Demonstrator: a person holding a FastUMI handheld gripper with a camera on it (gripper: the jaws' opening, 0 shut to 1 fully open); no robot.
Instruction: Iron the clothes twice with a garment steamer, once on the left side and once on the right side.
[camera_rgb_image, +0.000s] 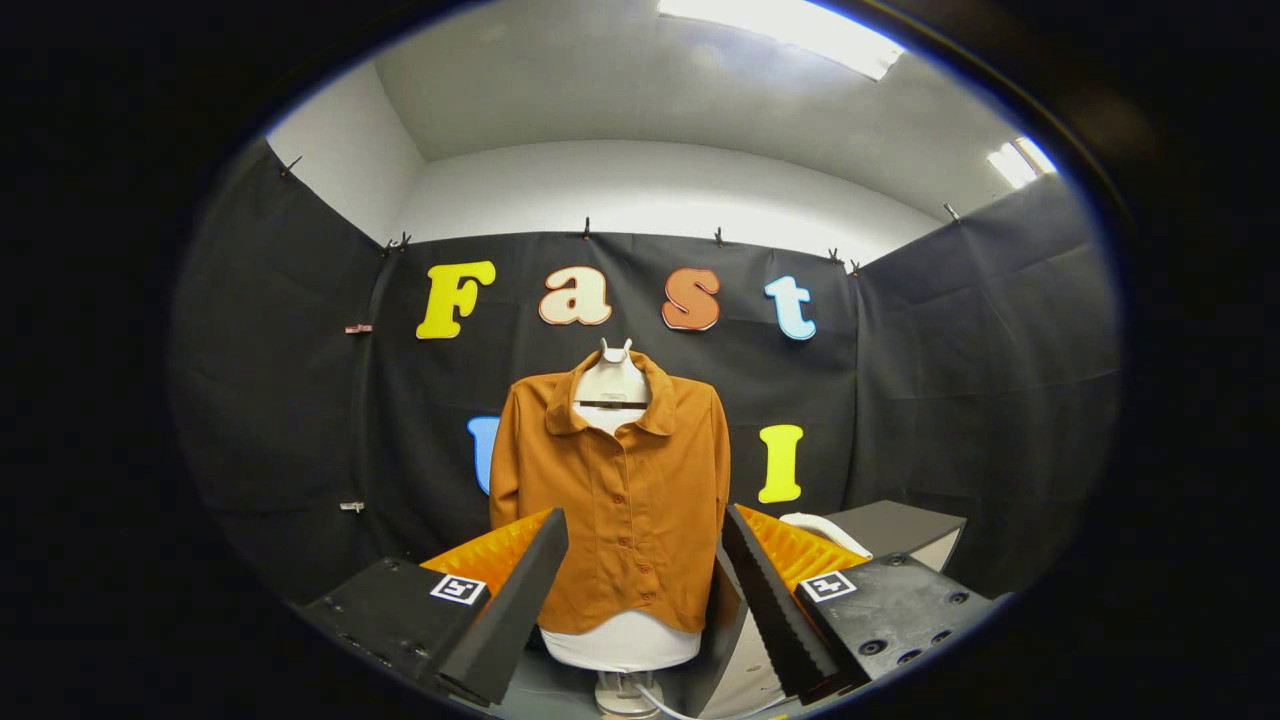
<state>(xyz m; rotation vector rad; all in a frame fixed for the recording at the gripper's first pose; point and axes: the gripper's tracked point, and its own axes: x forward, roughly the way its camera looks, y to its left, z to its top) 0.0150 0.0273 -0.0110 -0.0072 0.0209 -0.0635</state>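
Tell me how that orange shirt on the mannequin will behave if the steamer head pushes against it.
The orange shirt looks thin and floppy, so it will likely give and bunch rather than resist. The white torso form behind it should back it up. That form stands on a narrow pedestal, so firm pushes might rock it. The hand-held gripper is open, holding nothing.

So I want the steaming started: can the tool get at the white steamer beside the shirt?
Probably yes: the tool is open and empty, and the steamer lies beyond its right finger, nothing between.
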